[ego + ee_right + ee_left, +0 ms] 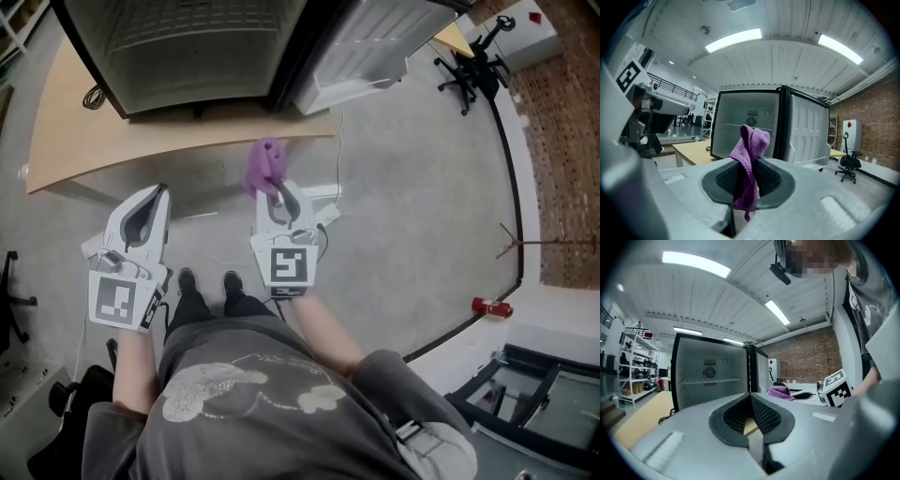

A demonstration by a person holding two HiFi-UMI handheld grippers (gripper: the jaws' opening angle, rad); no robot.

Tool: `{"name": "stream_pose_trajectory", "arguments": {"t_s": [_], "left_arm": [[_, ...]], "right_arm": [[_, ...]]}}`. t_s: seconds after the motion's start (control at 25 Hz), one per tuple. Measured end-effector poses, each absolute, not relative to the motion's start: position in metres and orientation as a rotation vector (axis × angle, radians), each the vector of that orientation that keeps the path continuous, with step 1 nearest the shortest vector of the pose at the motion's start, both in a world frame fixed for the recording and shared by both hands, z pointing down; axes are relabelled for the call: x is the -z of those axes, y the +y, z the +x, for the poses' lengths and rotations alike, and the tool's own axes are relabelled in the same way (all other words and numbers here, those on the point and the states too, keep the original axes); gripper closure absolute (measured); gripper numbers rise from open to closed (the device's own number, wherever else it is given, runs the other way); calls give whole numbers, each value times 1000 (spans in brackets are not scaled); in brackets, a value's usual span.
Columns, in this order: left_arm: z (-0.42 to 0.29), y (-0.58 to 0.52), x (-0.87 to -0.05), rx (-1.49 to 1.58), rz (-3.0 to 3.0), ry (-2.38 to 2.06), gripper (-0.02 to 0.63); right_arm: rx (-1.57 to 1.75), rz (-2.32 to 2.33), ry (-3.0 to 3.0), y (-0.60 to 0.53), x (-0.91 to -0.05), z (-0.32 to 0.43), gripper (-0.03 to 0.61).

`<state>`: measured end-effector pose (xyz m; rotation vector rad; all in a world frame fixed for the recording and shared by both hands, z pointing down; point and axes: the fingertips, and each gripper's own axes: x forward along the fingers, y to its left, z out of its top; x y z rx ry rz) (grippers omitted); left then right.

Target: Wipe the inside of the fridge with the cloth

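In the head view, your right gripper (279, 199) has its jaws clamped on a purple cloth (265, 165). The cloth is soft and crumpled, and it bunches up beyond the jaw tips, over the grey floor (412, 206). Your left gripper (157, 197) is beside it on the left. The fridge (187, 47) stands on the far side on a pale wooden table (112, 141), with its door (375, 47) swung open to the right. A black office chair (473, 61) stands far right, and a small red object (492, 307) lies on the floor to the right.

In the left gripper view, your left gripper (751, 399) has its jaws closed tip to tip with nothing between them. Beyond them is the fridge (710, 373), whose pale interior holds one shelf and a round vent at the back. The cloth (780, 391) shows to the right, with a brick wall (806, 357) behind it and shelving (637, 366) at far left.

In the right gripper view, your right gripper (749, 161) pinches the cloth (752, 140) by its middle. One fold stands up above the jaws and a tail hangs below them. The fridge (747, 124) is straight ahead with its door (808, 131) on the right. The table (691, 152) runs off to the left, and the office chair (847, 164) stands by the brick wall (881, 126). Light strips run along the white ceiling (787, 61).
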<state>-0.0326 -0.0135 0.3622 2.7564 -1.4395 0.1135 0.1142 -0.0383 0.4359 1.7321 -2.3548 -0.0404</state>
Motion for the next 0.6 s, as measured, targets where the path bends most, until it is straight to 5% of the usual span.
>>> {"name": "stream_pose_trajectory", "arguments": {"t_s": [0.6], "left_arm": [[-81,94,-383,-76,2752,-1354,597]], "right_arm": [[187,1663,-2381,77,-436,47,538]]}}
